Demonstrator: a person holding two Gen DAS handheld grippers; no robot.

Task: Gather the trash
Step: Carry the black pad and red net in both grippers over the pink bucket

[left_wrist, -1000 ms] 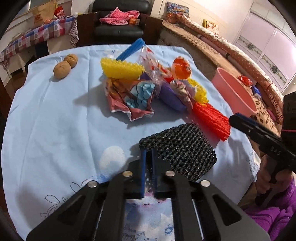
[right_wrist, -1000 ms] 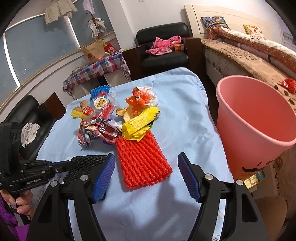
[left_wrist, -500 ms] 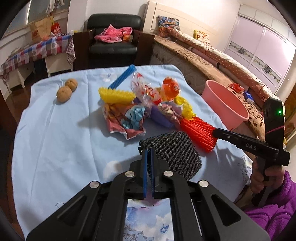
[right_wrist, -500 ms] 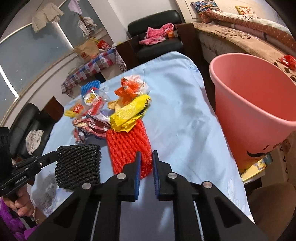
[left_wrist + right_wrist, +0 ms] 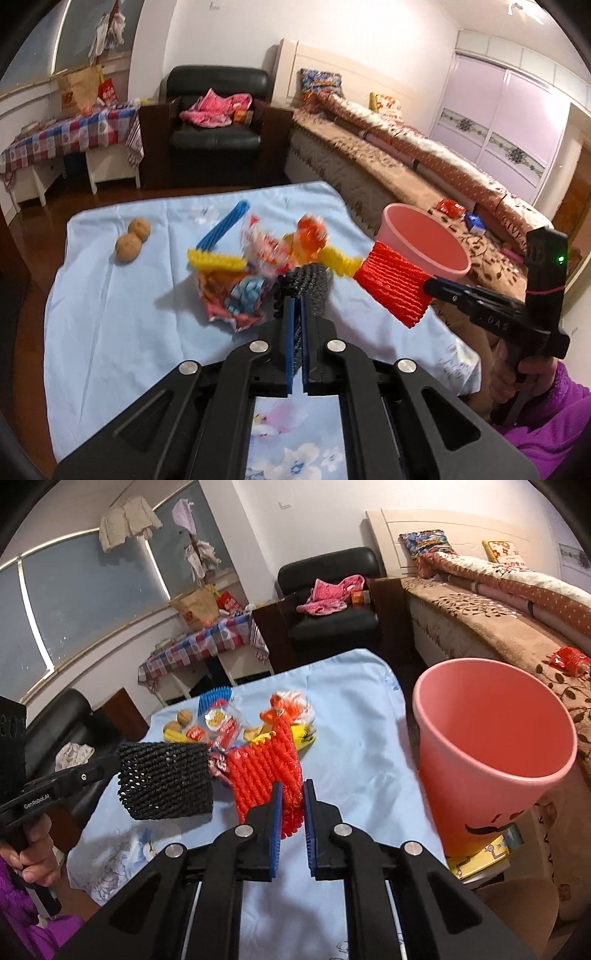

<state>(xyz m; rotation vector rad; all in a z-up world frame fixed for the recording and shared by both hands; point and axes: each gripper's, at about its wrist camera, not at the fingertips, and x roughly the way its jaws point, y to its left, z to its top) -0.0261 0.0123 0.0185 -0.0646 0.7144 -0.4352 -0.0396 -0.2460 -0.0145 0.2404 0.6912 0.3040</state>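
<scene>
Landmark: pink bucket [image 5: 495,753], standing off the table's edge, beside the bed.

Left gripper [image 5: 295,306]: jaws pinched nearly together on one edge of a black foam net sleeve [image 5: 166,781]. Sleeve is lifted clear of the blue tablecloth [image 5: 110,314], hanging in the air well to the side of the bucket away from the bed. In the left wrist view the sleeve bunches at the fingertips.

Right gripper [image 5: 293,794]: jaws narrow, clamped on the lower part of a red foam net sleeve [image 5: 266,775]. Sleeve is raised off the cloth, between the black sleeve and the bucket, nearer the bucket of the two. In the left wrist view the red sleeve [image 5: 395,284] overlaps the bucket's rim [image 5: 424,240]; whether it touches the rim or only stands in front of it, cannot tell.

Remaining trash pile on the cloth, farther from the bucket than both sleeves:
- yellow foam net [image 5: 216,260], lying flat
- blue foam net [image 5: 223,229], behind the yellow one
- crumpled snack wrapper with pale blue print [image 5: 236,299], at the near edge of the pile
- orange wrapper [image 5: 310,236], blurred, on the bucket side of the pile
- clear snack bags with red labels [image 5: 218,727], mid-pile

Two walnuts [image 5: 133,240] sit touching each other, well apart from the bucket, past the pile.

A red packet [image 5: 569,659] lies on the bed cover behind the bucket. Yellow book-like item [image 5: 484,856] beneath the bucket's base.
</scene>
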